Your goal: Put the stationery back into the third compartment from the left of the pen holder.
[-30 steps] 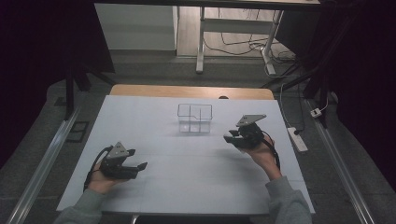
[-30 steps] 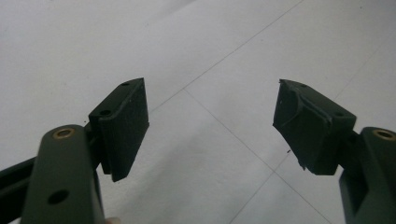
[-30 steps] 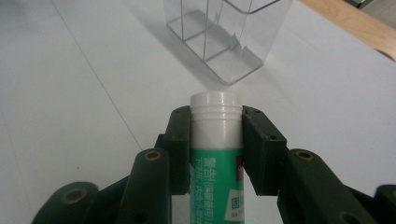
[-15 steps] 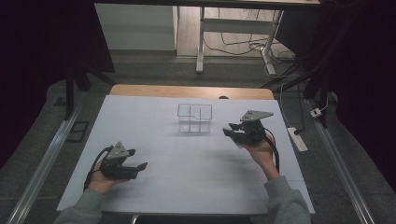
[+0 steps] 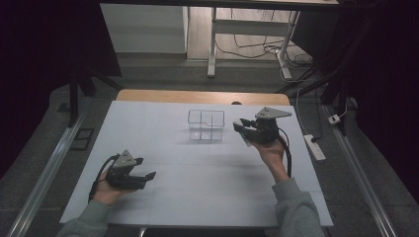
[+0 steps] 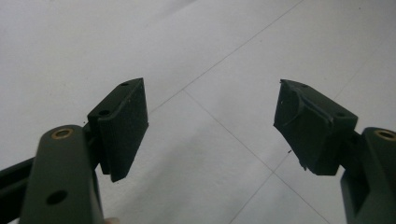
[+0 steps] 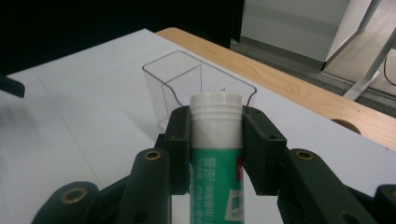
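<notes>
Right gripper point(image 7: 216, 140) is clamped on a green-labelled tube with a white cap point(image 7: 216, 154), the pads pressing on it just below the cap. Tube points towards the clear divided organiser point(image 7: 196, 88), which stands on the white table point(image 5: 163, 197) near the far wooden edge. From the high view the right gripper point(image 5: 245, 129) hangs above the table just beside the organiser point(image 5: 206, 125), on its right, not yet over it.

Left gripper point(image 5: 147, 175) rests low on the near left of the table, well apart from the organiser. Its jaws stand wide apart with nothing between them; the left gripper view looks down on bare table point(image 6: 196, 56).

Step in hand, as I judge it: carrying the tube to drop it into one compartment.

Notes for doing it well:
- Bring the tube over one compartment before lowering; the dividers leave narrow openings.
- Turn the tube upright so it clears the rim.
- The organiser looks light and may slide if nudged; the free left gripper could steady it.
- Release only once the tube's lower end is inside the walls.
</notes>
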`<state>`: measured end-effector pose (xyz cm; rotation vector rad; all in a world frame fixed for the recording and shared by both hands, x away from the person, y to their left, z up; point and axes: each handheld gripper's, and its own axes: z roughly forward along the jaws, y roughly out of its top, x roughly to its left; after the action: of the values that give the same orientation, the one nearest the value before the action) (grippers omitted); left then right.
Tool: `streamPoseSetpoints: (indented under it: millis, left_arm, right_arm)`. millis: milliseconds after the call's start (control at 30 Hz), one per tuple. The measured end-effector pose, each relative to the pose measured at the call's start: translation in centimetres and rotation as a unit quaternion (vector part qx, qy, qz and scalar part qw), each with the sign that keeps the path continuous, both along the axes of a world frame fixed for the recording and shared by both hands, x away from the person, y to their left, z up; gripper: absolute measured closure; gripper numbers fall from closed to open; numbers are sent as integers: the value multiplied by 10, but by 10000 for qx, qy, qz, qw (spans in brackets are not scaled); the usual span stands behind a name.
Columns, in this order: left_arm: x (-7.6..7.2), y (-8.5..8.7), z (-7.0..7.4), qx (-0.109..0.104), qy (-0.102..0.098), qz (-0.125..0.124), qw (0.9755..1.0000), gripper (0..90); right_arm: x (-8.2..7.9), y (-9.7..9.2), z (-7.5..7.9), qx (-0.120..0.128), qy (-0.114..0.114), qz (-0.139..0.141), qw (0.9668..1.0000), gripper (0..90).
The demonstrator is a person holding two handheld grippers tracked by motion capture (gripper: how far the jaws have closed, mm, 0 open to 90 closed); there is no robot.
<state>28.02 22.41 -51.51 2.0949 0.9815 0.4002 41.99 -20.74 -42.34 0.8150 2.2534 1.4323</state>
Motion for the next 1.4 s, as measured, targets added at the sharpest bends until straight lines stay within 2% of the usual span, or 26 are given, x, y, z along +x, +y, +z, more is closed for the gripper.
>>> streamPoseSetpoints:
  millis: [33,233,333,367,500,767,1200,1267,1300,1400]
  left_arm:
    - [0,0,0,1,2,-6,10000,257]
    - [0,0,0,-2,11,-3,10000,257]
    - [1,0,0,15,15,-9,10000,256]
    - [0,0,-1,18,15,-13,10000,256]
    - [1,0,0,5,16,-10,10000,255]
    - [1,1,0,-20,11,2,10000,255]
    - [1,0,-1,1,46,-20,10000,253]
    - [1,0,-1,7,39,-23,10000,253]
    - [1,1,-1,11,39,-24,10000,253]
    - [2,2,-1,4,40,-6,10000,253]
  right_arm:
    - [1,1,0,72,2,-11,10000,643]
    - [5,4,6,121,-45,-58,9999,643]
    - [8,6,9,203,-82,-95,9997,643]
    - [10,7,10,299,-118,-105,9994,643]
    - [17,12,12,404,-95,-118,9991,643]
    - [30,27,16,467,-114,-185,9987,642]
    - [48,53,9,392,-183,-183,9989,642]
    - [50,56,9,445,-181,-171,9987,642]
    - [52,59,9,606,-133,-150,9980,642]
    - [53,63,8,569,-212,-181,9980,642]
